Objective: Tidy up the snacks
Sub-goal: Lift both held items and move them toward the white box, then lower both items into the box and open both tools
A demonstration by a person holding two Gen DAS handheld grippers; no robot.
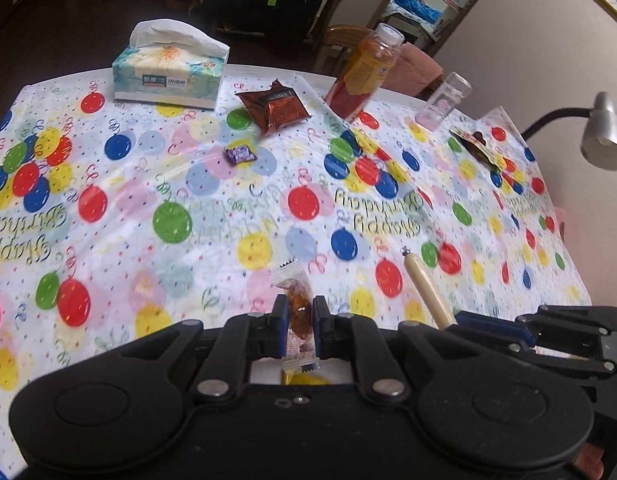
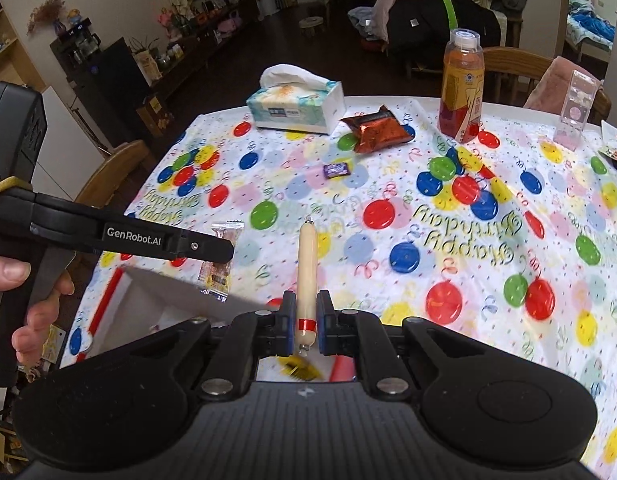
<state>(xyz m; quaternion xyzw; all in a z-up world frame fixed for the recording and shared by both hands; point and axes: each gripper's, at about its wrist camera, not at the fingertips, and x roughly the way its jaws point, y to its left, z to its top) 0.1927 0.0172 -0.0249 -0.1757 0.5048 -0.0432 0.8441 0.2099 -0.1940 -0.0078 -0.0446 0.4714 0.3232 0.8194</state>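
Snacks are in both of your tongs. Your left tongs [image 1: 300,316] are closed on a clear-wrapped amber candy [image 1: 298,304], held above the desk [image 1: 188,248] with the balloon cloth. Your right tongs [image 2: 306,318] grip a pale sausage stick [image 2: 307,264] near its red band, and it points forward. Below them is an open white box [image 2: 156,296] with a yellow packet inside. On the far side of the desk lie a brown foil packet [image 1: 274,105] and a small purple candy [image 1: 239,155], near a tissue box [image 1: 168,76] and a juice bottle [image 1: 362,72].
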